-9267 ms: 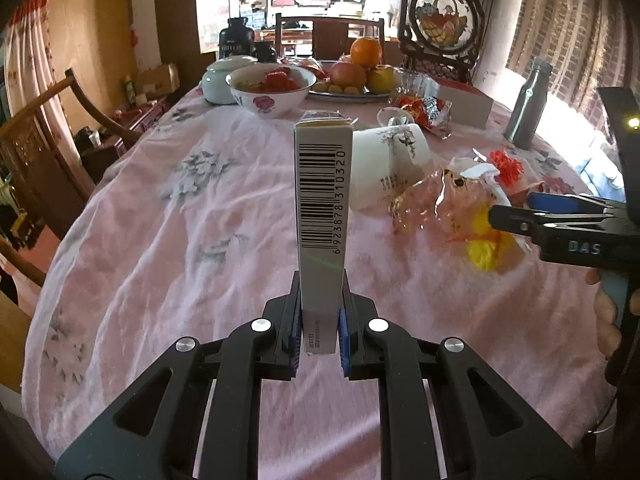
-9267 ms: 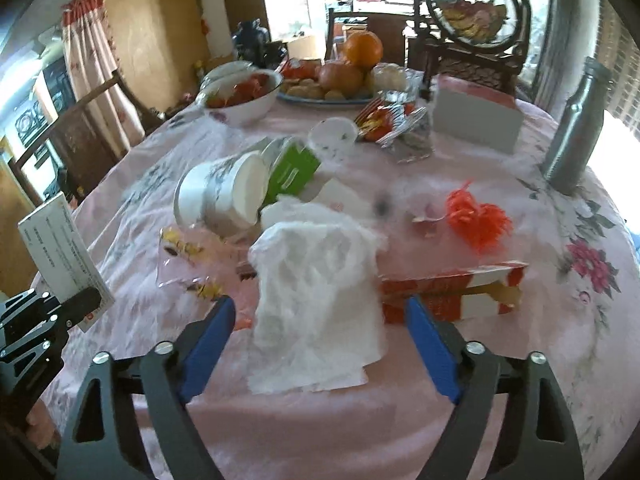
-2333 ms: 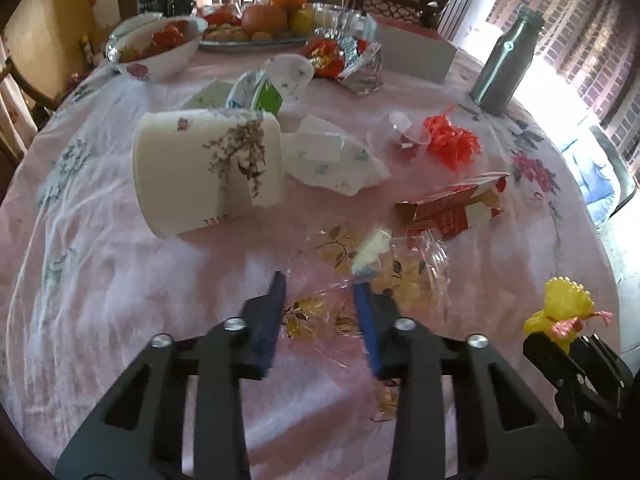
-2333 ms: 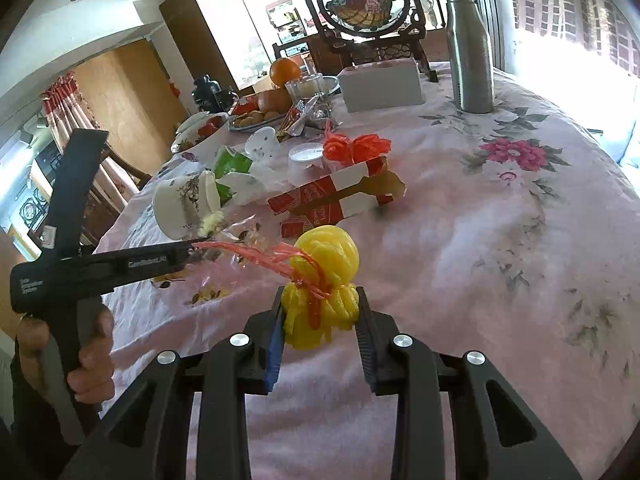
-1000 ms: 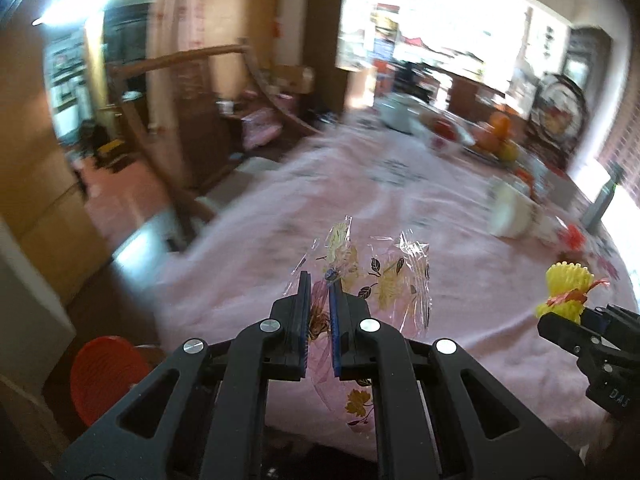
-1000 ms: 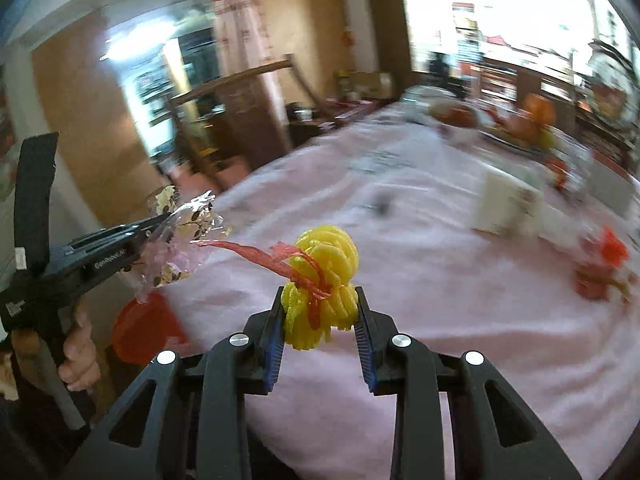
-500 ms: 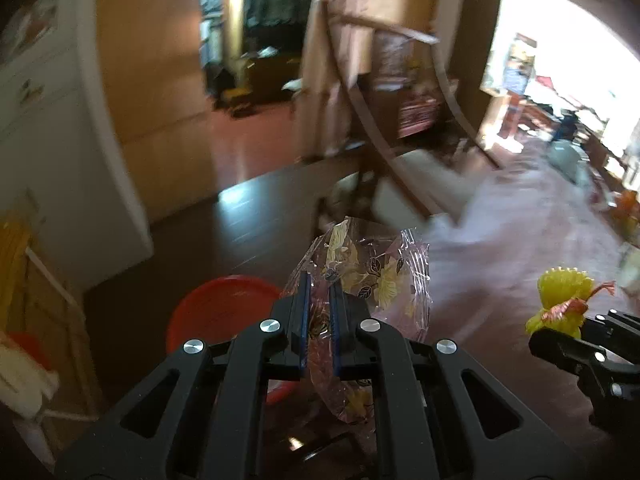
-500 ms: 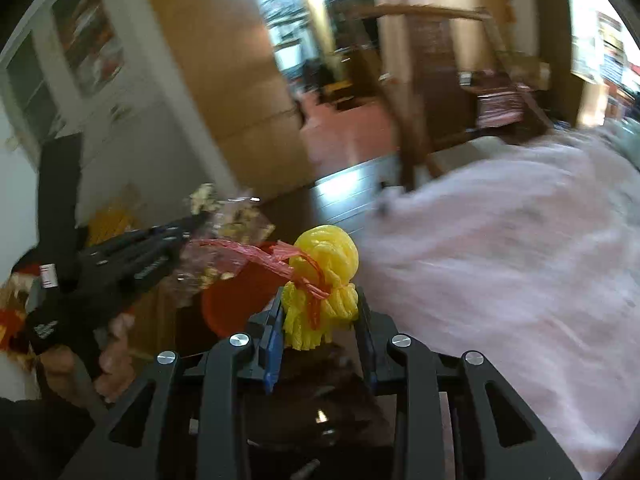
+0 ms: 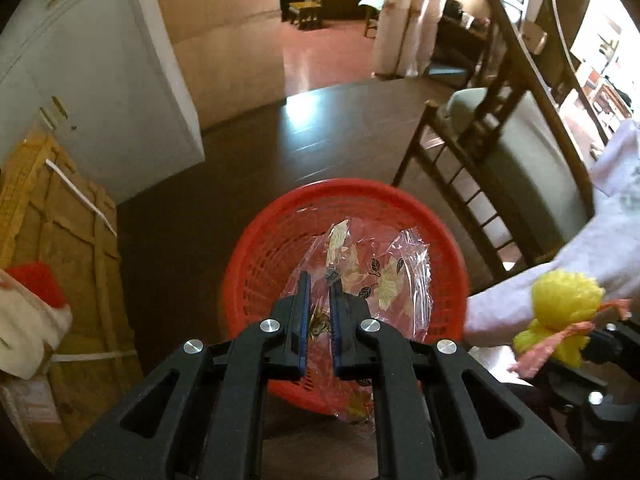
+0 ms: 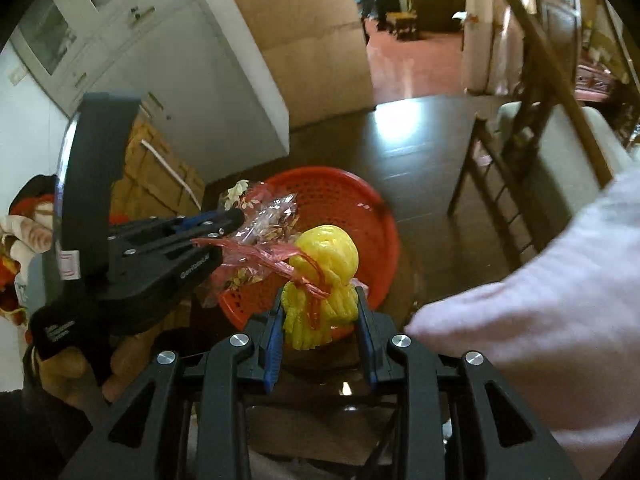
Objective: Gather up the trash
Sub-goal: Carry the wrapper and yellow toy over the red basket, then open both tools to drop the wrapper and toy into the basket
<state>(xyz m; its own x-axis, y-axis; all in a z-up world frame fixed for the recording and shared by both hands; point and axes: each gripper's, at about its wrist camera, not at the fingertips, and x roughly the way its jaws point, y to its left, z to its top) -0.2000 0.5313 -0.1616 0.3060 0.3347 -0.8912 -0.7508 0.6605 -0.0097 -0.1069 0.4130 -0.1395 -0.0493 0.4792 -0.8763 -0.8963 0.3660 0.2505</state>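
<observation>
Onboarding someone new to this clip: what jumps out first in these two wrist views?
The round red plastic mesh basket on the dark floor dominates both views. Over it, the left tool pinches a crinkled clear cellophane wrapper with a leaf print. Beside it, the right tool grips a bright yellow foam net tied with red string, next to the pale pink tablecloth edge.

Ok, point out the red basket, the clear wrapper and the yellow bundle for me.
red basket point(image 9: 256, 264), left wrist view, on its inner left wall.
clear wrapper point(image 9: 384, 280), left wrist view, on its printed middle.
yellow bundle point(image 10: 326, 260), right wrist view, on its rounded top.
</observation>
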